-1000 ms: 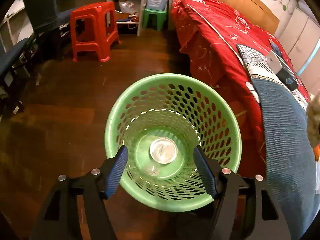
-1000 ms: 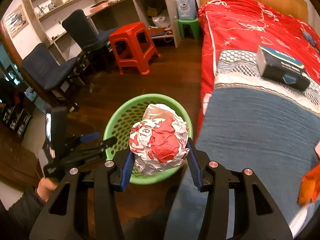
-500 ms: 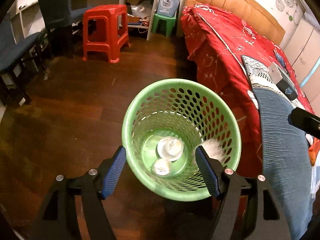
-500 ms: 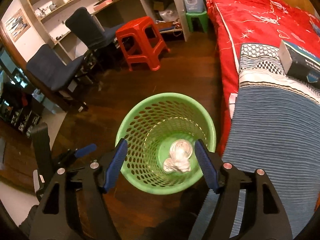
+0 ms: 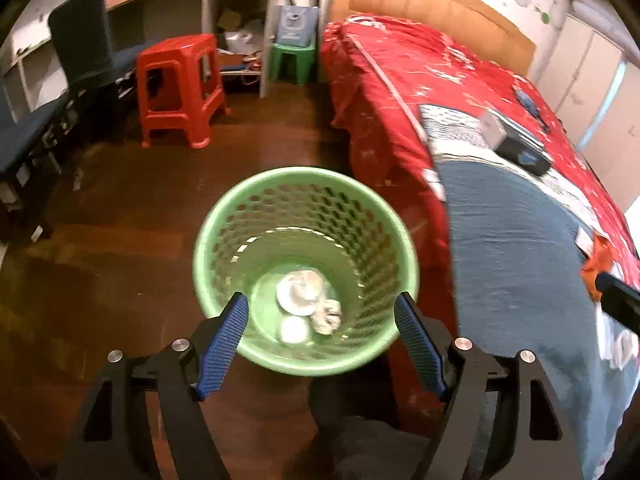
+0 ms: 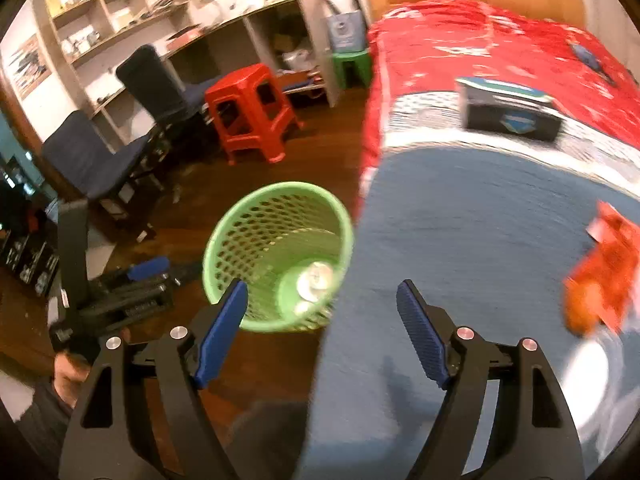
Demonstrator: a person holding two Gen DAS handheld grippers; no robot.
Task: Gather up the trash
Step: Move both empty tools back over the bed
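Note:
A green perforated waste basket [image 5: 224,216] [image 6: 224,240] stands on the dark wood floor beside the bed. At its bottom lie a white lid-like piece [image 5: 298,292], a crumpled wrapper ball [image 5: 328,316] and a small round white piece [image 5: 294,330]. My left gripper [image 5: 322,304] hangs above the basket, its jaws opening, with nothing between them. My right gripper [image 6: 322,292] is over the bed's edge to the right of the basket, jaws opening and empty. An orange-red wrapper [image 6: 600,276] lies blurred on the blue blanket [image 6: 480,240]; it shows in the left wrist view too, as the orange wrapper [image 5: 600,256].
A dark box [image 6: 508,114] rests on the red bedspread [image 6: 460,48]. A red stool [image 5: 180,88], a green stool [image 5: 290,60] and dark chairs [image 6: 100,160] stand near the shelves. A person's hand [image 6: 68,376] holds the left gripper's body [image 6: 120,292] at lower left.
My right gripper opened and dropped the red-and-white wrapper ball into the basket, then swung right over the bed. My left gripper pulled back and up from the basket.

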